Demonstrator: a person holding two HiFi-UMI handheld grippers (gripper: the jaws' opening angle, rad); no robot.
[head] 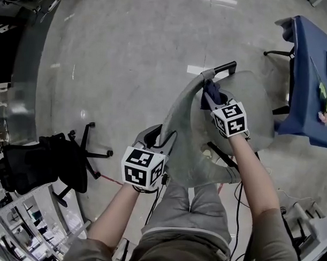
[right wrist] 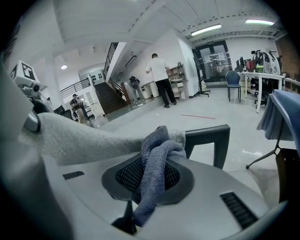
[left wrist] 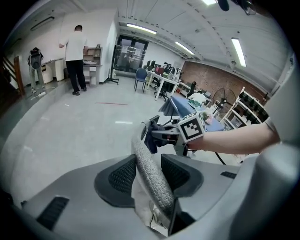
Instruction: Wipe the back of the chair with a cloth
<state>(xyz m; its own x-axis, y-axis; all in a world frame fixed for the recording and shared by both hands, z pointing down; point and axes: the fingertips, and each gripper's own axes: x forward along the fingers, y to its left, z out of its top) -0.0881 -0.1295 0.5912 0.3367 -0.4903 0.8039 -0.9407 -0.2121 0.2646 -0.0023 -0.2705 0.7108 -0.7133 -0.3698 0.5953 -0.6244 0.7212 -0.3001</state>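
My left gripper stands spread astride the top edge of the chair back; firm pressure is not confirmed. My right gripper pinches the blue-grey cloth, which lies against that edge's far end. I judge wiping is about to start: next, drag the cloth along the back. Only the right gripper view shows the pinch. Only the head view shows the full span.

Bright, even light here from the long white ceiling strip lights, and they glare in patches off the pale glossy concrete floor. Shadows below me stay soft. Both my gripper views curve hard and go black at the corners.
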